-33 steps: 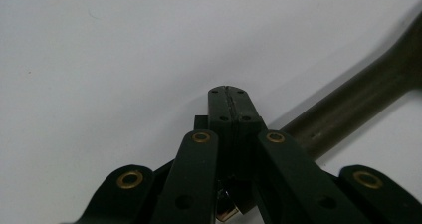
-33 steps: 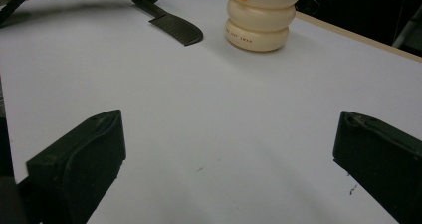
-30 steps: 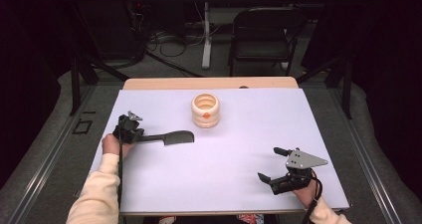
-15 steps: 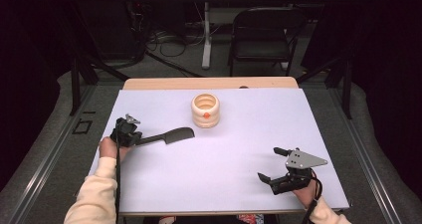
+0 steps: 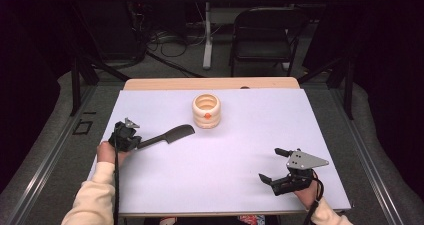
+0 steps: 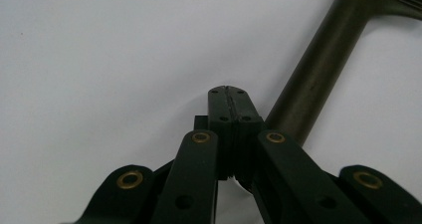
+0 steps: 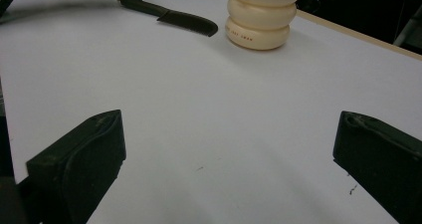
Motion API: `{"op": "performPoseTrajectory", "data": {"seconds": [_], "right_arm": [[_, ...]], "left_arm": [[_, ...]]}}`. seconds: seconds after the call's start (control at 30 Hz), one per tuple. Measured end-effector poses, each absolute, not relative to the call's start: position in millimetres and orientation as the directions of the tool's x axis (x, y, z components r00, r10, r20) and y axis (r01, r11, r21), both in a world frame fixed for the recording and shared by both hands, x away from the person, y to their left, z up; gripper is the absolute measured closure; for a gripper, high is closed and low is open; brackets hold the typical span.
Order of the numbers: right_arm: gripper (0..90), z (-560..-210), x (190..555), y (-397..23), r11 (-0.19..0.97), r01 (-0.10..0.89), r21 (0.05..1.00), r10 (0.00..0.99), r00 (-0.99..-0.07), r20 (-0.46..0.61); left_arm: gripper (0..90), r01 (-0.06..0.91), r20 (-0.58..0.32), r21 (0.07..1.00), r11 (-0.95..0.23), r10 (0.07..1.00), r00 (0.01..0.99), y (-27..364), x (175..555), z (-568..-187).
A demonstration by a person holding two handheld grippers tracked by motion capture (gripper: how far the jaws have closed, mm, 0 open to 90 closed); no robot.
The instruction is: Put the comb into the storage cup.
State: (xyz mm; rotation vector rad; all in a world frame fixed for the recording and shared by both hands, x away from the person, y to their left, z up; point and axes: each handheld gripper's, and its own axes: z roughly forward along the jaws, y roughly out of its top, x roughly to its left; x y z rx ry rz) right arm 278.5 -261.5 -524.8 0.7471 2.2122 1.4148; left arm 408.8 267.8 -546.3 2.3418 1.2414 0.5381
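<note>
A dark comb (image 5: pixel 167 135) lies on the white table (image 5: pixel 225 185), its toothed head pointing up and right toward a cream ribbed pot (image 5: pixel 206 111) with an orange mark. My left gripper (image 5: pixel 139 144) sits at the comb's handle end. In the left gripper view its jaws (image 6: pixel 229 92) are shut pad to pad with nothing between them, and the comb handle (image 6: pixel 318 69) runs along their right side. My right gripper (image 5: pixel 268 163) rests open near the table's front right, its gap (image 7: pixel 230 124) holding nothing. From there the comb (image 7: pixel 169 16) and pot (image 7: pixel 261 15) show farther off.
A bare wooden strip (image 5: pixel 210 83) edges the table's far side. Beyond it stand a dark folding chair (image 5: pixel 265 30) and a white post (image 5: pixel 207 35) with cables on the floor. A dark frame (image 5: pixel 80 80) stands by the table's left.
The comb has swung from lying level to pointing up and right, its head nearer the pot. My left hand shifted slightly with it. The right gripper has stayed put.
</note>
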Motion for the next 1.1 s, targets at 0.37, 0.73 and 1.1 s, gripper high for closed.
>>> {"op": "performPoseTrajectory", "data": {"seconds": [0.37, 0.73, 1.1], "right_arm": [[0.0, -524.9, 278.8, -261.4, 0.344, 0.22, 0.913, 0.631, -0.774, -0.051], [0.0, -525.2, 278.8, -261.0, 0.343, 0.224, 0.912, 0.632, -0.774, -0.047], [0.0, -525.6, 279.5, -260.9, 0.346, 0.224, 0.911, 0.629, -0.776, -0.048]], "left_arm": [[74.7, 0.657, 0.159, 0.566, -0.498, 0.848, 0.506, 269.7, 404.8, -540.1], [40.3, 0.618, 0.18, 0.599, -0.51, 0.837, 0.516, 270.0, 404.6, -526.3], [11.4, 0.567, 0.212, 0.584, -0.581, 0.783, 0.584, 259.9, 402.8, -516.7]]}}
